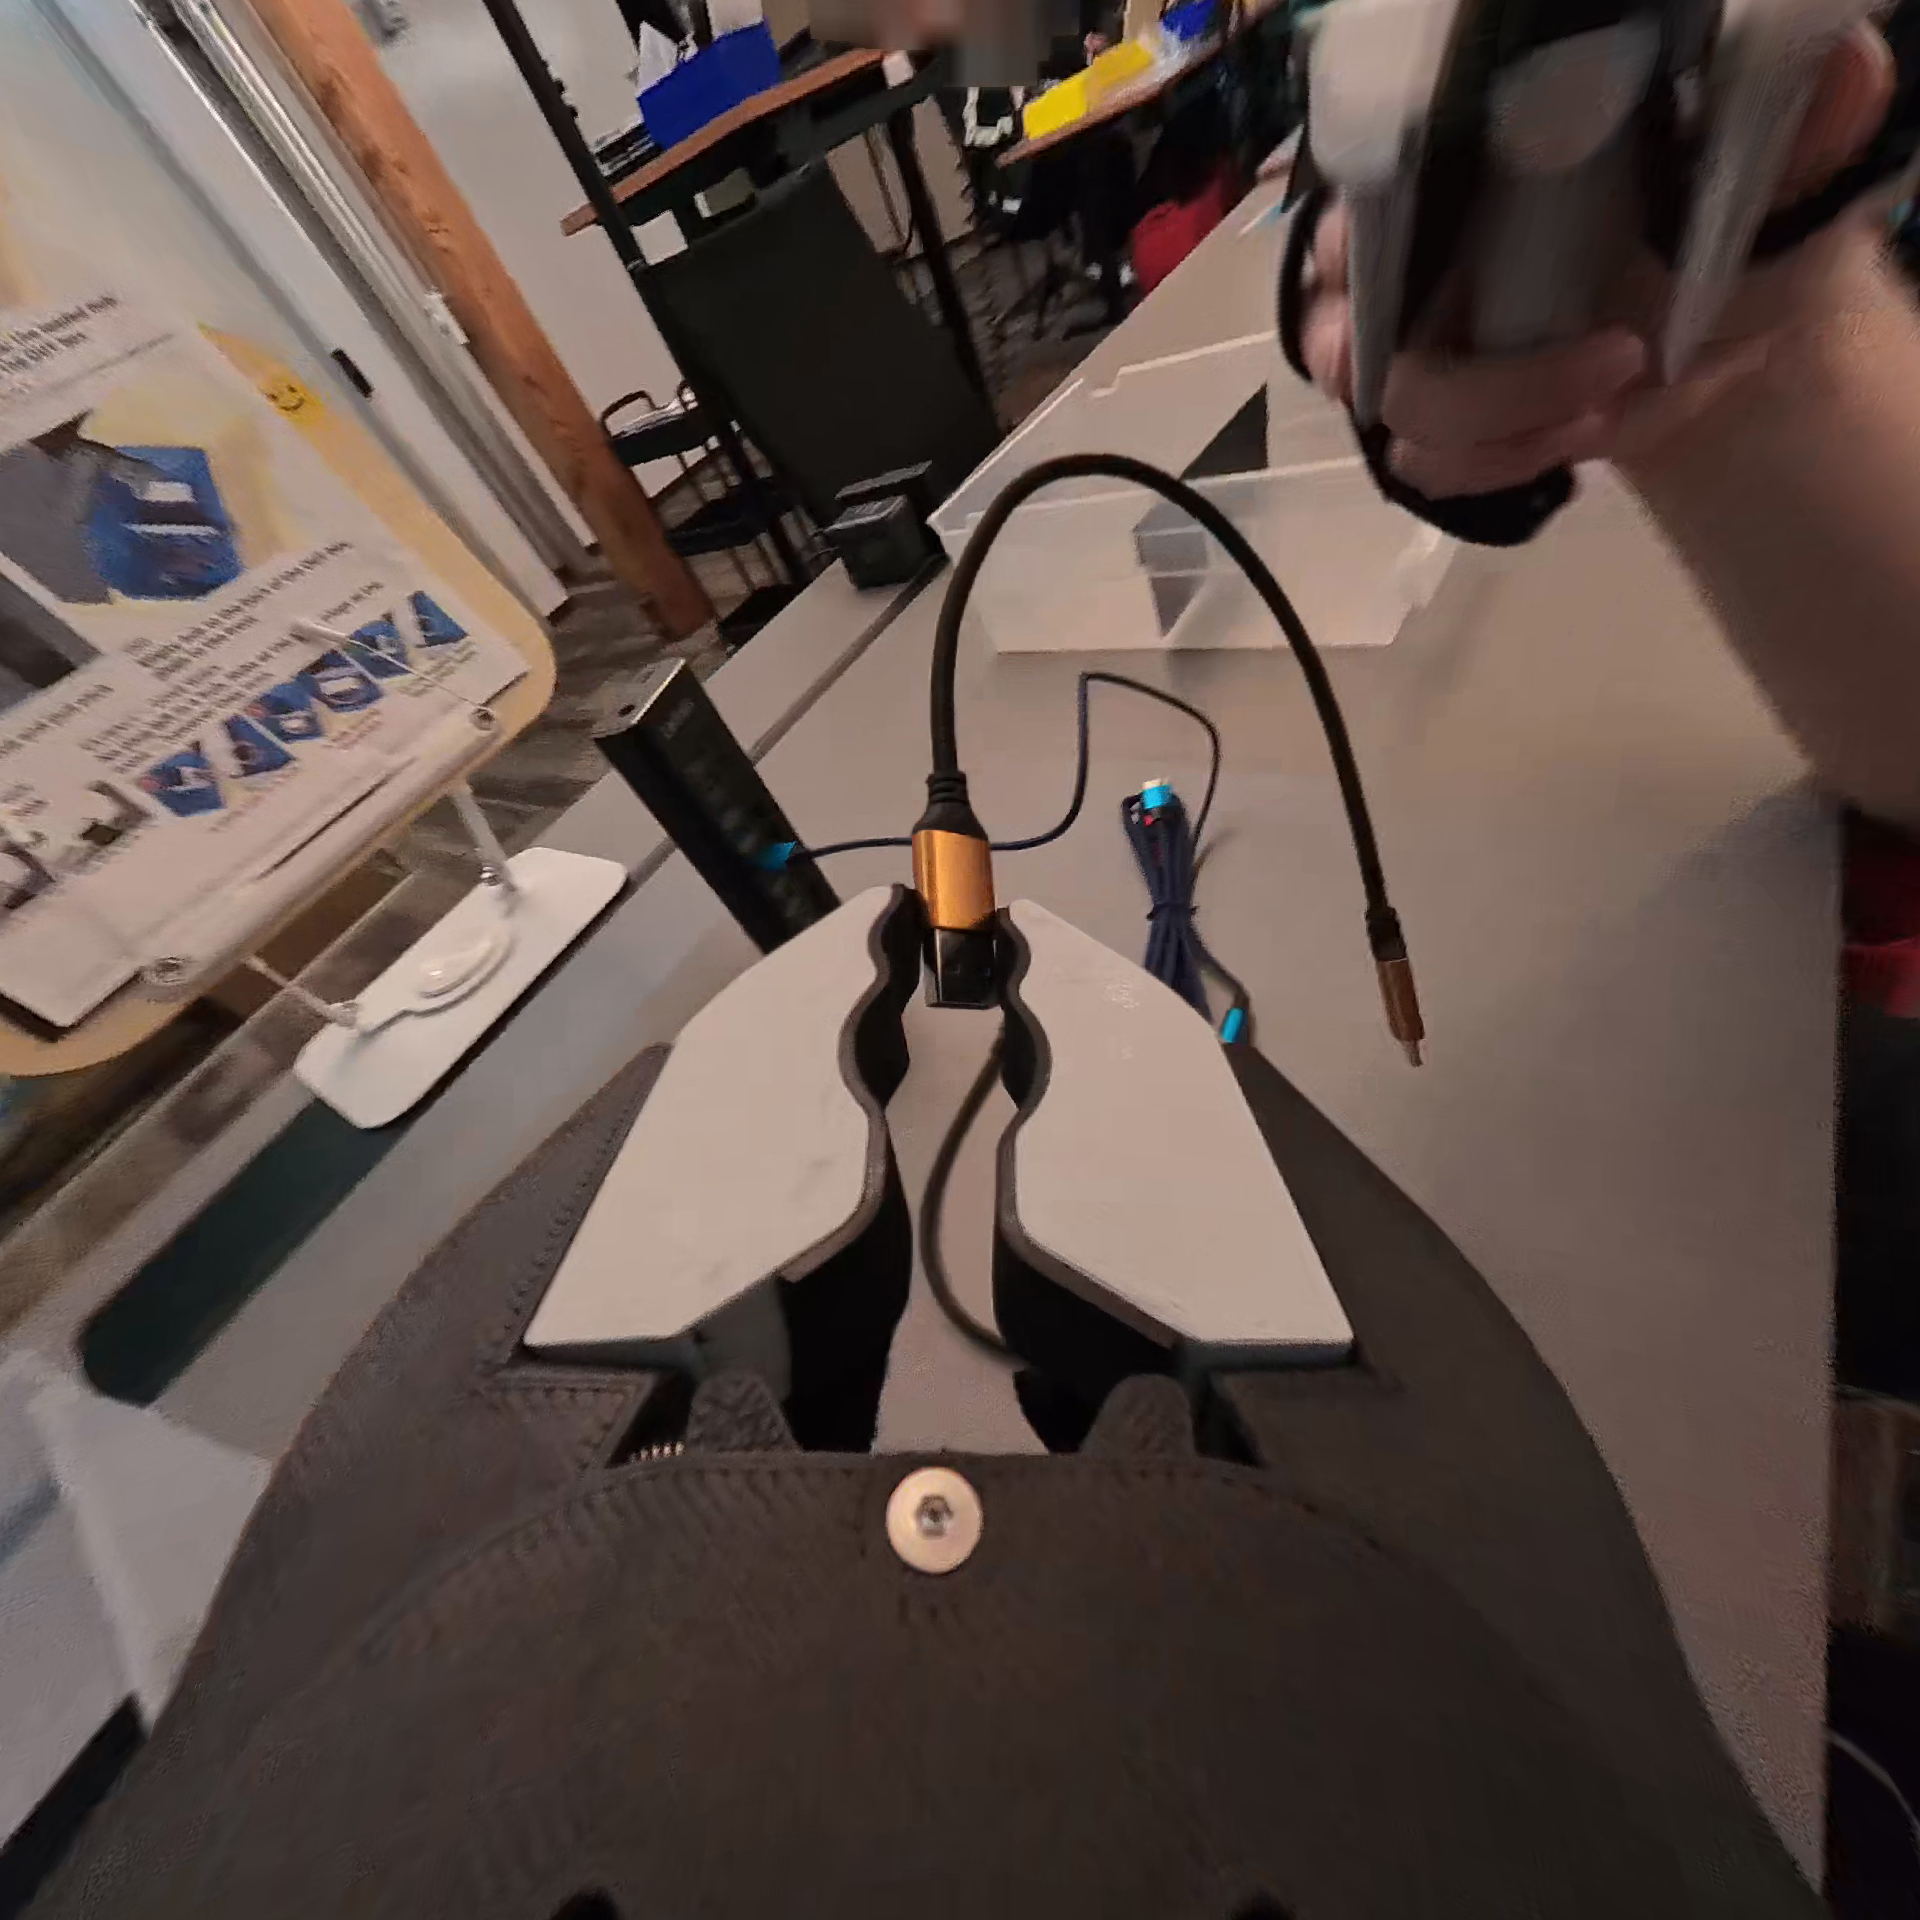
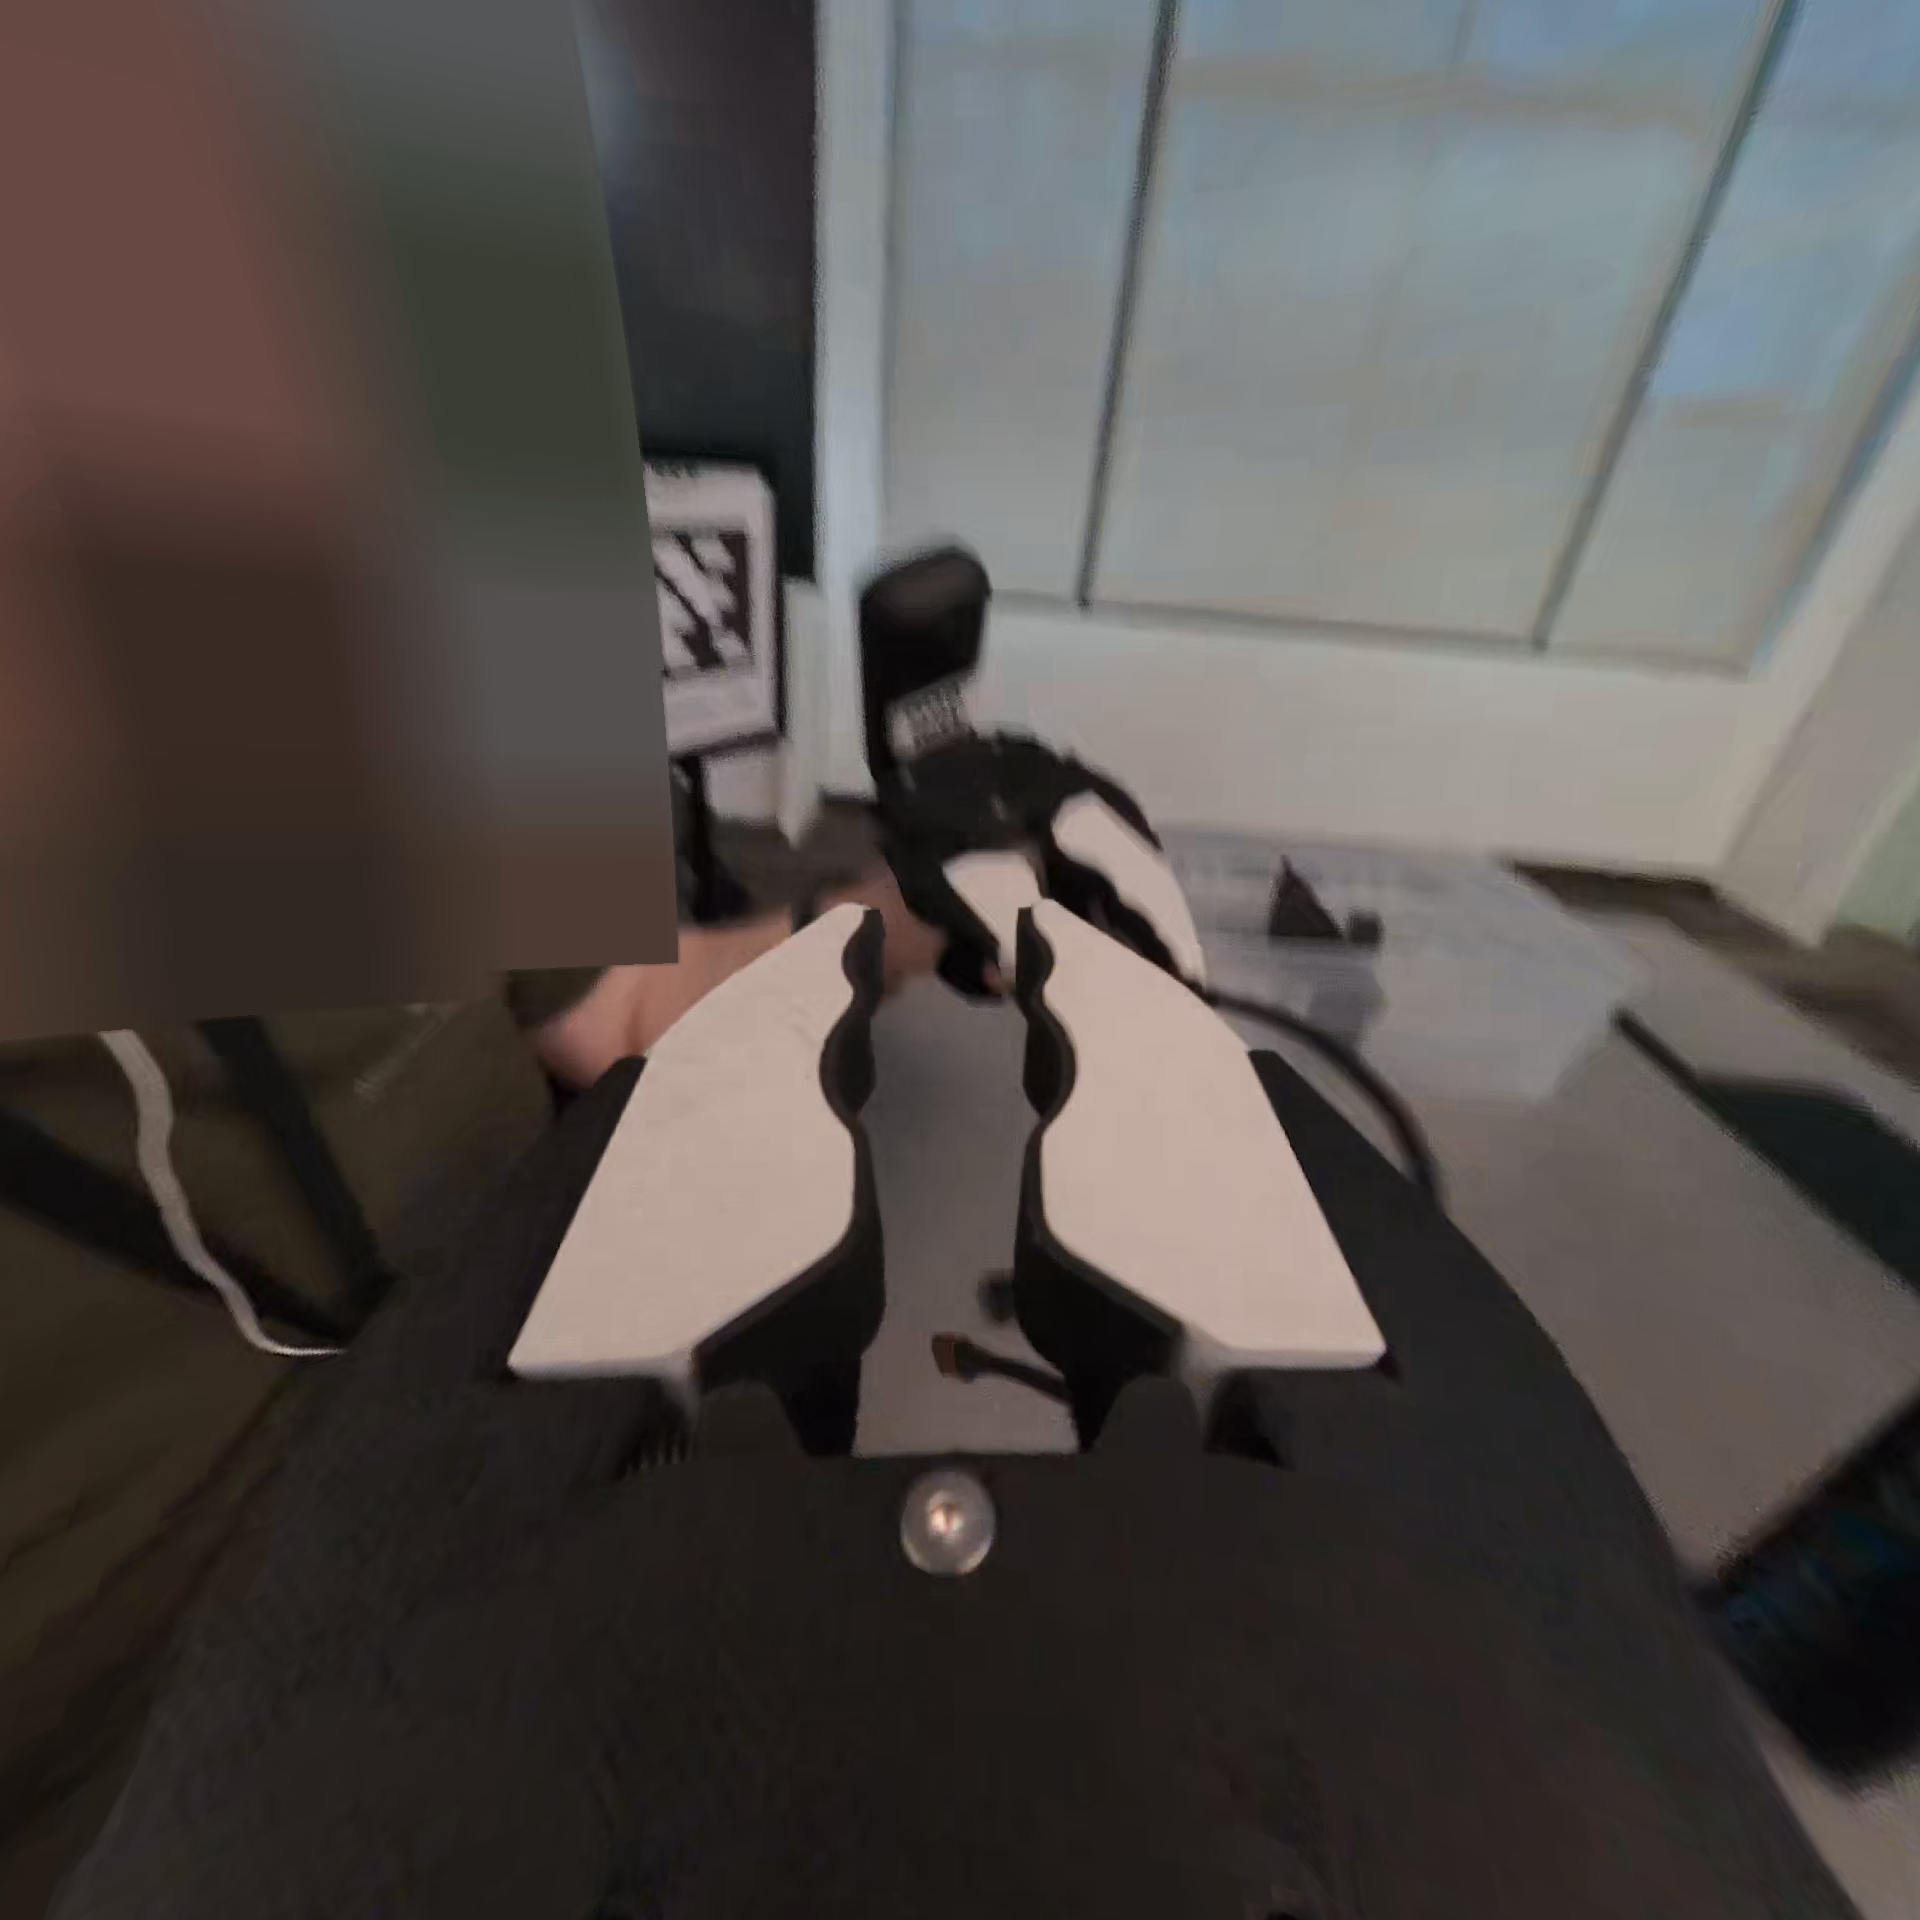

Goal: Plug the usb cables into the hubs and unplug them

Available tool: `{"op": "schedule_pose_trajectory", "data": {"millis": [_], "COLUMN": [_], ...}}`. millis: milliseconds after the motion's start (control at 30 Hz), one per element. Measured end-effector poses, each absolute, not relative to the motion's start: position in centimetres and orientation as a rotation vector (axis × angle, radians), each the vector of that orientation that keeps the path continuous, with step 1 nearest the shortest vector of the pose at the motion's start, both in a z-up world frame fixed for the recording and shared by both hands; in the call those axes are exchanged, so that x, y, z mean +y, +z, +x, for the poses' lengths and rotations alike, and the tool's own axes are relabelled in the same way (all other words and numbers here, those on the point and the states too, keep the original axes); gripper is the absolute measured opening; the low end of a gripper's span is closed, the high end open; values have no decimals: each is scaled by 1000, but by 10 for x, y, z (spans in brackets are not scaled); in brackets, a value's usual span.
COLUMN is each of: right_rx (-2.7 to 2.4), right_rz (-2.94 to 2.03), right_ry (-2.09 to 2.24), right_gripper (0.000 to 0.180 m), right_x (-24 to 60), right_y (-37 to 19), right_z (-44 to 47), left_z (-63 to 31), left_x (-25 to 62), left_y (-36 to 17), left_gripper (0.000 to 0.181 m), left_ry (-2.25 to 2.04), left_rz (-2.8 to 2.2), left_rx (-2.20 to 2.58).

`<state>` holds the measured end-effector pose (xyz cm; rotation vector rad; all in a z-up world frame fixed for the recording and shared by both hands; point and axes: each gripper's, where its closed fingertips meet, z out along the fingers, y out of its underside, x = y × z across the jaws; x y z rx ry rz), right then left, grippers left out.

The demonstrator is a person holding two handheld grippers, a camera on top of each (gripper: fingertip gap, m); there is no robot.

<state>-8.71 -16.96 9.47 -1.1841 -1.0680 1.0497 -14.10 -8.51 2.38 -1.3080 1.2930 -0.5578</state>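
Note:
My left gripper (image 1: 956, 935) is shut on the black body of a USB plug with an orange-gold collar (image 1: 952, 878), held above the grey table. Its black braided cable (image 1: 1278, 644) arcs up and right, and its other orange-tipped end (image 1: 1397, 987) hangs free. A long black USB hub (image 1: 717, 821) lies just beyond on the left, with a blue-plugged cable (image 1: 777, 856) in it. A bundled blue cable (image 1: 1174, 894) lies on the table. My right gripper (image 2: 951, 935) is open and empty, raised in the air; its view is blurred. The other gripper (image 2: 1039, 862) shows beyond it.
A clear plastic bin (image 1: 1184, 561) stands farther back on the table (image 1: 1507, 883). A printed instruction sheet on a white stand (image 1: 208, 665) is at the left edge. A hand holding the right gripper (image 1: 1558, 291) fills the upper right of the left wrist view. Desks and bins are behind. The long black USB hub (image 1: 717, 821) sits 20 cm or so from the ends of my left fingers.

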Motion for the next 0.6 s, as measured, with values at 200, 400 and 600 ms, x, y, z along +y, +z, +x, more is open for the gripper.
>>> {"op": "schedule_pose_trajectory", "data": {"millis": [200,400,600], "right_rx": [-679,-502,-426], "right_rz": [-1576,-1490,-1366], "right_ry": [857,1293,1776], "right_gripper": [24,21,7], "right_x": [-115,-104,-114], "right_y": [42,47,60], "right_z": [-133,-136,-121], "left_z": [-131,-124,-121], "left_x": [-94,-113,-123], "left_y": [31,29,44], "left_gripper": [12,12,34], "left_ry": [-501,-582,-721], "left_rz": [-1280,-1238,-1213], "left_rx": [1308,1384,1297]}}
